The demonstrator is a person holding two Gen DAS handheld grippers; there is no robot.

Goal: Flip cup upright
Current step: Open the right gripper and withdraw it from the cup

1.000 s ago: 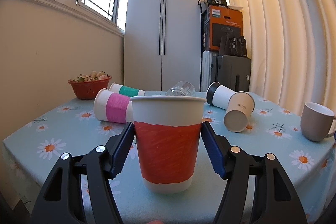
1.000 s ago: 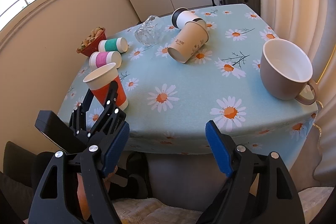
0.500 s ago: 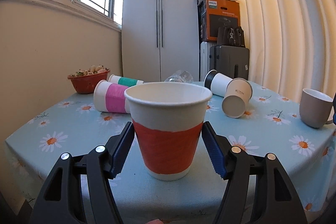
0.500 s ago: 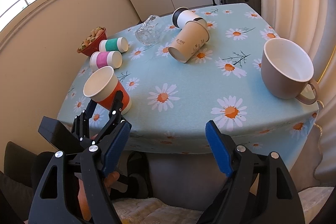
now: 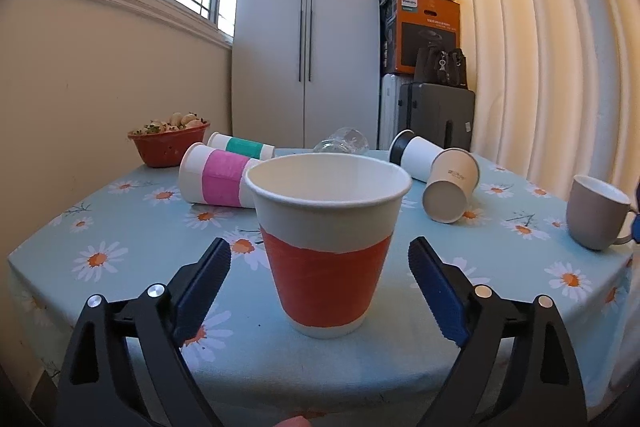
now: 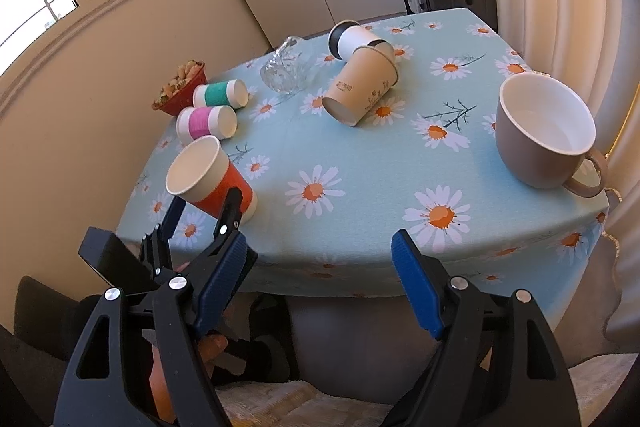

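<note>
A white paper cup with an orange band (image 5: 328, 251) stands upright on the daisy tablecloth (image 5: 120, 227) near the front edge. My left gripper (image 5: 320, 267) is open, with a blue finger on each side of the cup and a gap to both. The same cup shows in the right wrist view (image 6: 212, 183), with the left gripper (image 6: 206, 207) around it. My right gripper (image 6: 320, 263) is open and empty, off the table's front edge.
Lying on their sides: a pink-band cup (image 5: 216, 179), a green-band cup (image 5: 240, 147), a black-rim cup (image 5: 412, 153), a tan cup (image 5: 452, 187) and a glass (image 5: 344, 145). A grey mug (image 5: 596, 213) stands at the right, an orange bowl (image 5: 168, 145) at the back left.
The left gripper's jaws have opened and let go of the orange-band cup, which now stands on the table. The right gripper has not moved.
</note>
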